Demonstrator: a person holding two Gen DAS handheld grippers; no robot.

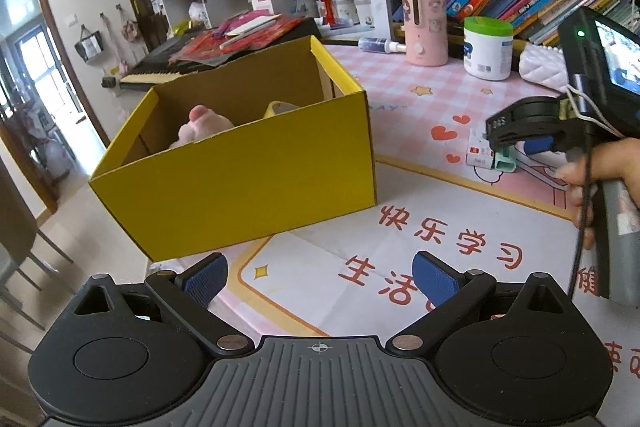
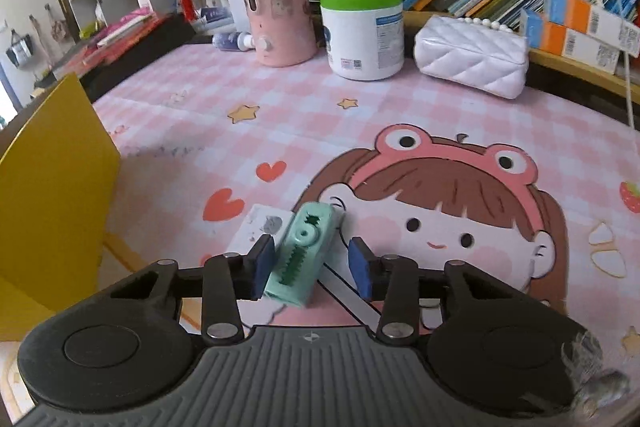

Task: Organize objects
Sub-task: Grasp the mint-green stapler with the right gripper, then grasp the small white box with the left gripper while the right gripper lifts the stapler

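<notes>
A yellow cardboard box (image 1: 256, 183) stands open on the desk mat, with a pink plush toy (image 1: 200, 127) and a yellow-rimmed item inside. My left gripper (image 1: 318, 281) is open and empty, just in front of the box. My right gripper (image 2: 310, 267) is open around a mint-green correction tape (image 2: 306, 251) lying on the mat beside a small white box (image 2: 256, 223); the left pad is close to it, the right pad stands apart. In the left wrist view the right gripper (image 1: 516, 143) sits over the green item (image 1: 505, 163) to the right of the box.
At the back stand a pink cylinder container (image 2: 280, 7), a white jar with green lid (image 2: 362, 31), a white quilted purse (image 2: 472, 57) and a small bottle (image 2: 232, 41). Bookshelves lie behind. The yellow box's corner (image 2: 52, 179) is at my right gripper's left.
</notes>
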